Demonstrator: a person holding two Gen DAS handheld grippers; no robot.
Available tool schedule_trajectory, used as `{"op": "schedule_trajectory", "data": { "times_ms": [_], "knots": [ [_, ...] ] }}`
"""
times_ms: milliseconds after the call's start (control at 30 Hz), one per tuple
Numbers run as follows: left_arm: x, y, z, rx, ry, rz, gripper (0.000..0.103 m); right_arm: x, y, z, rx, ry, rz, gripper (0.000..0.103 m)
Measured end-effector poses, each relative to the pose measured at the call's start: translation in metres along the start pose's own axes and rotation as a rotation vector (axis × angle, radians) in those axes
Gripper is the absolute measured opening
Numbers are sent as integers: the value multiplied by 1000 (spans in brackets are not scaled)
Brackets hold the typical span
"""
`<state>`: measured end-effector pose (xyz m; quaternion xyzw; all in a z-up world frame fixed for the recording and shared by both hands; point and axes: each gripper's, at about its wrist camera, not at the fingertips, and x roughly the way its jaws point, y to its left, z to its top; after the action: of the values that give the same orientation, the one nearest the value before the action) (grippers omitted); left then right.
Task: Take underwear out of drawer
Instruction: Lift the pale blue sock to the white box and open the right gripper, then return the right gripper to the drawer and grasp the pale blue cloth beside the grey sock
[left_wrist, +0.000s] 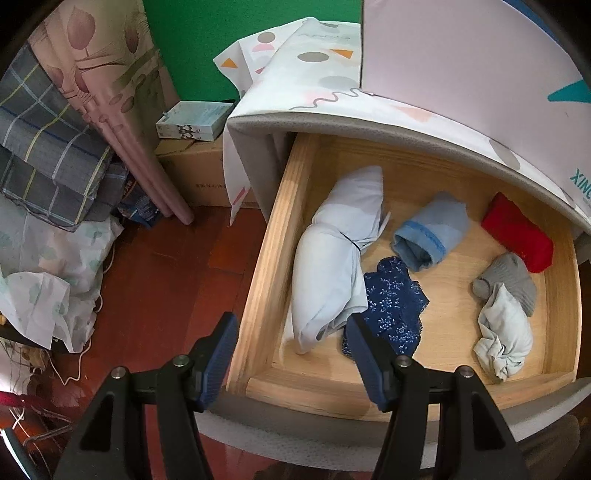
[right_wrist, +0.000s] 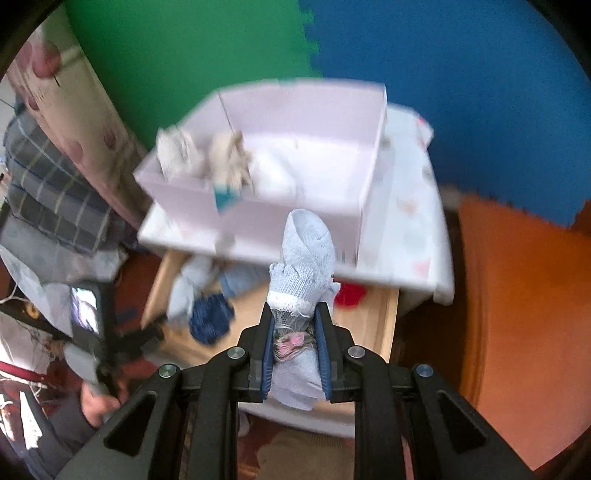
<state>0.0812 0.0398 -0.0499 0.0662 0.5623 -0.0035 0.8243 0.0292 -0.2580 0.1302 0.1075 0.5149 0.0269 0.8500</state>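
The wooden drawer stands pulled out of a white cabinet. In it lie a navy floral underwear, a long pale blue roll, a blue rolled piece, a red folded piece, a grey sock and a pale crumpled bundle. My left gripper hangs open over the drawer's front left corner with nothing between its fingers. My right gripper is shut on a pale blue knitted underwear with white lace trim, held up above the drawer.
A pink open box with pale cloth items sits on the cabinet top. Left of the cabinet stand cardboard boxes, a rolled mat, and piled bedding. A person's hand holds the other gripper at lower left. Orange floor mat lies right.
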Motion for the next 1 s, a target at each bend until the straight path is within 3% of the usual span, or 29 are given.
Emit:
{"op": "schedule_trajectory", "data": {
  "times_ms": [167,400,633,733,833,900,1000],
  "knots": [
    [0,0,0,-7,0,1,62,7,11,53,-18,-50,-51,19],
    [0,2,-1,-9,-5,-1,62,64,15,102,-21,7,-99,19],
    [0,2,1,-21,1,-17,62,125,5,114,-8,103,-133,19],
    [1,3,2,-20,3,-27,62,141,-1,112,8,131,-135,24],
    [1,2,1,-17,0,-44,62,143,-1,113,-12,130,-123,30],
    [2,3,1,-18,5,-33,62,135,2,113,-35,115,-124,41],
    [3,1,2,-14,24,-32,62,108,10,112,-62,65,-97,43]
  ]
}}
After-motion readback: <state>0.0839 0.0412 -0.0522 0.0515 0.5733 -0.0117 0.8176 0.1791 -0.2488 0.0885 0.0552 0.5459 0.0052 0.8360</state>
